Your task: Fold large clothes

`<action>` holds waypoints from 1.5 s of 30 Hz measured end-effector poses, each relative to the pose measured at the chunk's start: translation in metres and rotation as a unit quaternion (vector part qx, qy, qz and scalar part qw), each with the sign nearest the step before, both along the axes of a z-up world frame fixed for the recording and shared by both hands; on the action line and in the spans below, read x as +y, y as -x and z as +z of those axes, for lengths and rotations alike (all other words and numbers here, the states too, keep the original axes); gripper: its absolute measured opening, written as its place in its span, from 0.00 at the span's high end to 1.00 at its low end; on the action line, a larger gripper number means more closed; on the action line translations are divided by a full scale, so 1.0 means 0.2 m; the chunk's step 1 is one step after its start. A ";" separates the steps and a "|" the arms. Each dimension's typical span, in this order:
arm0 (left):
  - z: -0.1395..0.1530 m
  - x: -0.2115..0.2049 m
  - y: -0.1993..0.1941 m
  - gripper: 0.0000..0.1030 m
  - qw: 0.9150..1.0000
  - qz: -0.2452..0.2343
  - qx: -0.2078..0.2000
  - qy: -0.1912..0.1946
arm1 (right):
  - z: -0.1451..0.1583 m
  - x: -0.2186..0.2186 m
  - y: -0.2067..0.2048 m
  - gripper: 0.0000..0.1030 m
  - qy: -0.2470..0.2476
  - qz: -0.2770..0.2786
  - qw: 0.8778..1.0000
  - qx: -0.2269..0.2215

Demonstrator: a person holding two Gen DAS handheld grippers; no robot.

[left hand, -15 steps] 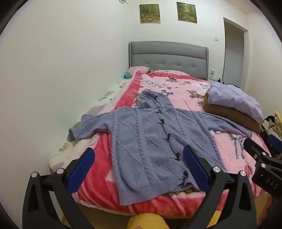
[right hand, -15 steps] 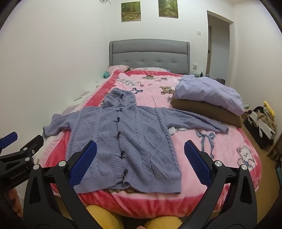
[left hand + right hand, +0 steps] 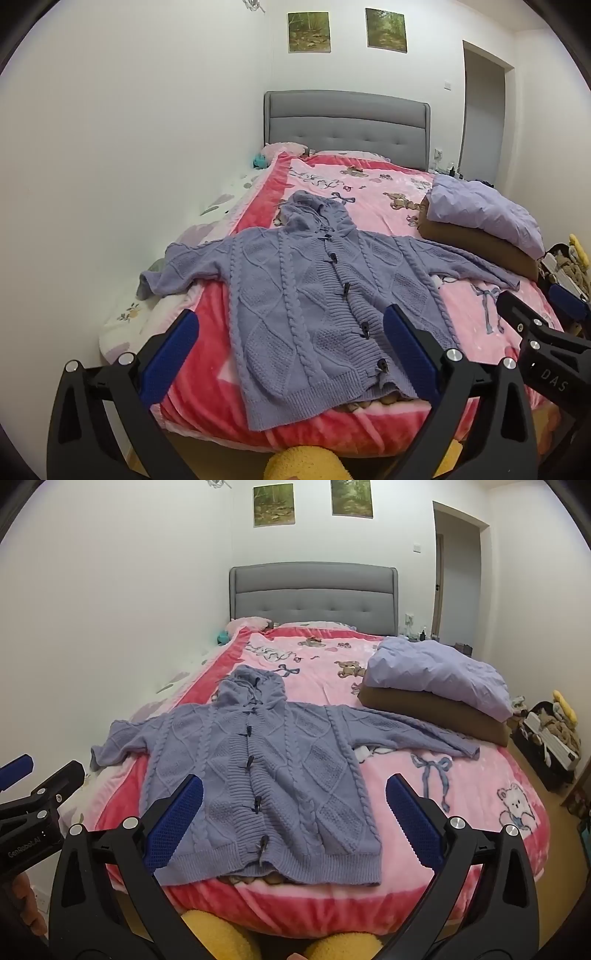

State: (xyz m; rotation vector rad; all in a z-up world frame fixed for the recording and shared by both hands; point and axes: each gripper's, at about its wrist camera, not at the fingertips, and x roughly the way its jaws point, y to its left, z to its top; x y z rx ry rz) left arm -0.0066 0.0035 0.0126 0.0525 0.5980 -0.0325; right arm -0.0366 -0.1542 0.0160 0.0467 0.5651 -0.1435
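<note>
A lilac cable-knit hooded cardigan (image 3: 306,291) (image 3: 273,771) lies flat and buttoned on the pink blanket (image 3: 373,206) (image 3: 480,786), sleeves spread to both sides, hem at the bed's near edge. My left gripper (image 3: 290,334) hovers in front of the bed's foot, open, its blue pads framing the cardigan's lower left half with nothing between them. My right gripper (image 3: 293,803) is likewise open and empty, held off the bed before the hem. Each gripper shows at the edge of the other's view.
A folded lilac quilt (image 3: 436,672) on a brown cushion (image 3: 432,710) sits on the bed's right side, by the right sleeve. The white wall runs close along the bed's left. A grey headboard (image 3: 347,125) stands at the back. Bags (image 3: 550,738) crowd the floor at right. Yellow slippers (image 3: 218,938) show below.
Both grippers have shifted only slightly; the cardigan lies as before and the jaws stay wide.
</note>
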 end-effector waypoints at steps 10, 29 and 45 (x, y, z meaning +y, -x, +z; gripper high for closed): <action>-0.02 -0.01 -0.01 0.05 1.000 0.000 0.002 -0.006 | -0.01 -0.01 0.00 0.08 -0.001 0.000 1.000 0.002; -0.04 -0.01 -0.01 0.05 1.000 -0.001 0.006 -0.004 | -0.02 0.01 0.00 0.08 -0.006 0.001 1.000 0.003; -0.04 -0.01 0.00 0.05 1.000 -0.003 0.006 -0.007 | -0.02 0.03 0.00 0.08 -0.007 0.002 1.000 0.001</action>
